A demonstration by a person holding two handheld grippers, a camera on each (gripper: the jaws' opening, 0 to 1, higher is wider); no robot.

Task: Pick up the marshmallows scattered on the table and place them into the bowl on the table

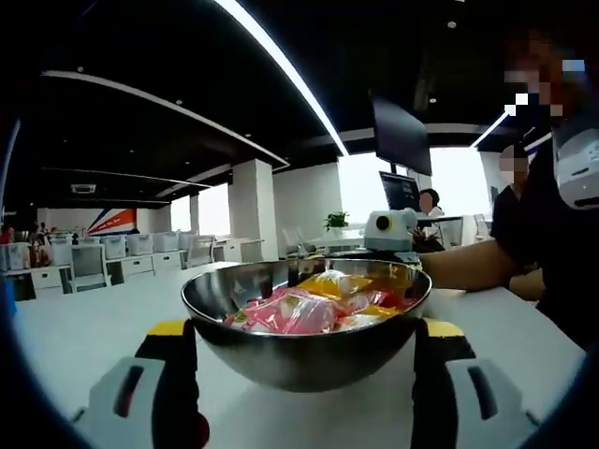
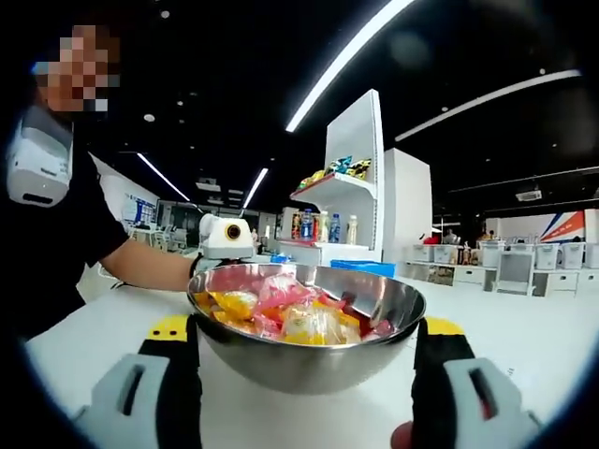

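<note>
One steel bowl (image 1: 309, 327) sits on the white surface (image 1: 75, 337), and both views look at it from opposite sides, so the two tools face each other across it. In the left gripper view the left tool (image 1: 304, 374) has its jaws spread wide, one on each side of the bowl, nothing pinched between them; whether they touch the metal is hard to tell. The right tool (image 2: 307, 374) stands the same way in the right gripper view: jaws spread, flanking the bowl, holding nothing.

The wrapped marshmallows (image 2: 281, 318) lie heaped inside the bowl, in pink, yellow and clear wrappers. They overlap too much for an exact count; several, perhaps around ten. No loose marshmallow is visible on the bare stretches of surface around the bowl, though the bowl itself hides the ground behind it and the views are low.

Judging from this, the collecting looks finished or very nearly so: the sweets are in the bowl and both tools are empty. What may remain is only a check of the hidden parts of the surface for a stray piece
</note>
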